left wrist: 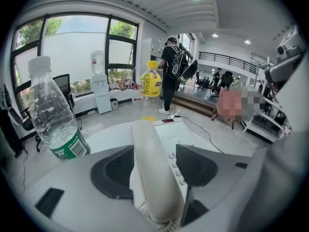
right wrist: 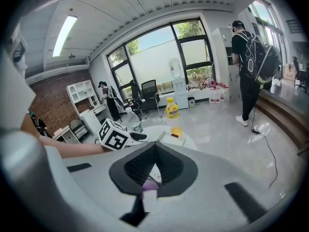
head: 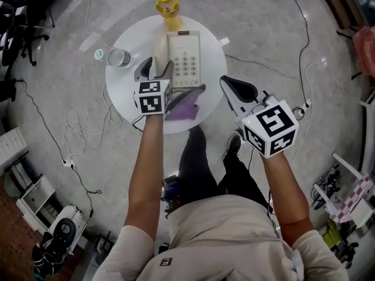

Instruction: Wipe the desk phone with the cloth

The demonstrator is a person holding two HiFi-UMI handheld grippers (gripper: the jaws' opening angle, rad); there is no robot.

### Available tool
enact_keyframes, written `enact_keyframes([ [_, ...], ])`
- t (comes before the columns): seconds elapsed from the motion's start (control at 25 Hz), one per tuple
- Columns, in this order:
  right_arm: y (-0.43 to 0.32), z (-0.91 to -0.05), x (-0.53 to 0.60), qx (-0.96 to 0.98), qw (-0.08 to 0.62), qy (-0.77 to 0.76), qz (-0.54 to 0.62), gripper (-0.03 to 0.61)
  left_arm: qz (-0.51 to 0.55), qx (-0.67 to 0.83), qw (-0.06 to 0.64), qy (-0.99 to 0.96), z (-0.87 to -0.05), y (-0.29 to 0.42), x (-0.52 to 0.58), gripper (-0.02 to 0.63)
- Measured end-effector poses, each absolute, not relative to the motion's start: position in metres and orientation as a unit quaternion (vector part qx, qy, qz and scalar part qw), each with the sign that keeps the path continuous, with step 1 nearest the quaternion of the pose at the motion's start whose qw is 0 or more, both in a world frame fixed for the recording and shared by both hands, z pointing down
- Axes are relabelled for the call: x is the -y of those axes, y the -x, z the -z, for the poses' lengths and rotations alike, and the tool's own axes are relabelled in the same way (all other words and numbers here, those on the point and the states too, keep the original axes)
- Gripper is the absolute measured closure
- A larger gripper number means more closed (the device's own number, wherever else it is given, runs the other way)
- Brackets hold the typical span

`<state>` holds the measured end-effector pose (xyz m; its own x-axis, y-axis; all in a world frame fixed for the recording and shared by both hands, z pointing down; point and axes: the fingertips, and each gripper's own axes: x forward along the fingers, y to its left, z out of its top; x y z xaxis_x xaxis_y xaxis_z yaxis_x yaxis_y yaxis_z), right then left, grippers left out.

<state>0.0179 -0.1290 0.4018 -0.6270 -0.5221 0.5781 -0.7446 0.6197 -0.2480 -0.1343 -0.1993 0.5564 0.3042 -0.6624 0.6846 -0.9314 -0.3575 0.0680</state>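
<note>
Between the wide-open jaws of the left gripper (left wrist: 154, 168), the handset (left wrist: 149, 144) of the white desk phone (head: 184, 57) is lying, the crumpled purple cloth (head: 184, 107) is sitting just beneath that gripper, and the right gripper (head: 229, 86) is hovering closed alongside, so gripping the handset seems next.

Head view: the left gripper (head: 159, 64) covers the phone's (head: 187, 57) 9 o'clock side, so no handset (left wrist: 153, 168) from up here! Cloth (head: 187, 107) slips behind that gripper at 6. Left gripper view: handset runs off the bottom edge, masking most of the keypad (left wrist: 176, 170). Bottle (head: 120, 57) label too small overhead.
</note>
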Motion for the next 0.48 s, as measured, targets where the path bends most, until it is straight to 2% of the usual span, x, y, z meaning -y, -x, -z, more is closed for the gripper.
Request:
enact_keyframes([
  [0.48,-0.009,-0.426,0.121,0.865,0.245,-0.358,-0.253,0.584,-0.299,0.528,0.233,-0.759,-0.588,0.134,0.206,0.364],
])
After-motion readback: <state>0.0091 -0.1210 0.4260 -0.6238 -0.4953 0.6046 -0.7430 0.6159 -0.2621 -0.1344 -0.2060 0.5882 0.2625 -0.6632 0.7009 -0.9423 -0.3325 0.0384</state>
